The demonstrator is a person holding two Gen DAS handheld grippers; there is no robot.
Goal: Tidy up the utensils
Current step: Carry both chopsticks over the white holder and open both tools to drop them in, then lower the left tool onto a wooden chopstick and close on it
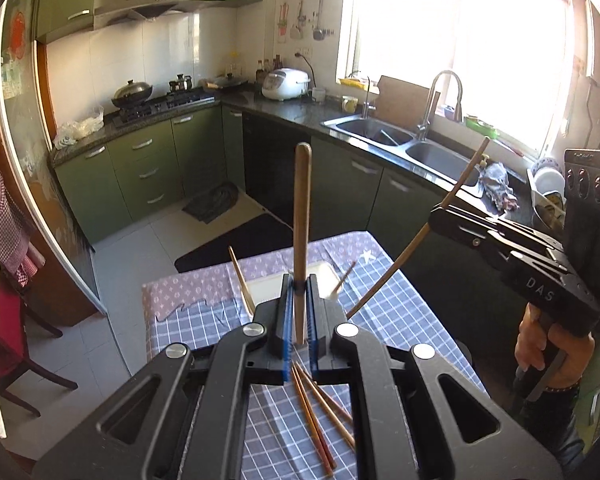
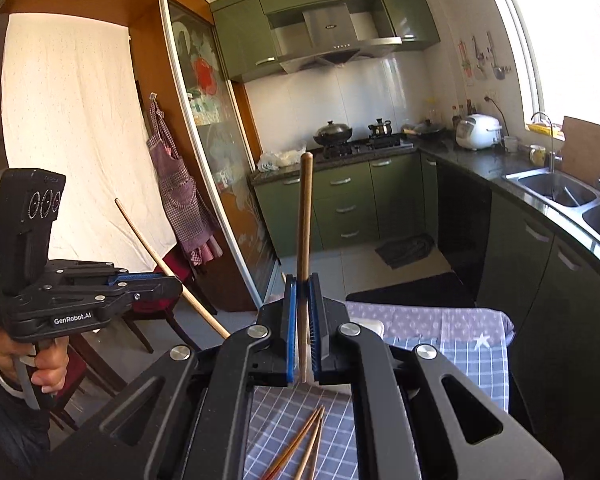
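holding one chopstick each, both tongs are up above the counter (image 1: pixel 380 276) right now. left tongs (image 1: pixel 299 280) are pinching a wooden chopstick (image 1: pixel 301 216) between the blue pads, stick standing pretty much upright with the round end up top. right tongs (image 2: pixel 303 280) are pinching another chopstick (image 2: pixel 304 216) the same way; from the left wrist view that one runs slanted through the right tongs (image 1: pixel 436 216), poking out both sides.

container-wise, there's a white tray (image 1: pixel 268 284) on the counter, just past the left tongs' tips. looks like two chopsticks lean in it, one (image 1: pixel 240 276) at the left edge and one (image 1: pixel 342 280) at the right, though the tongs hide most of the tray so can't say what else is inside.

count on the loose ones: about three or four chopsticks (image 1: pixel 316 412) lying in a crossed pile on the blue checked cloth (image 1: pixel 400 320), under the left tongs. exact number is hard to call since they overlap. right wrist view shows the same pile (image 2: pixel 300 448).

a hand (image 1: pixel 548 352) grips the right tongs' handle, and another hand (image 2: pixel 44 360) the left's.
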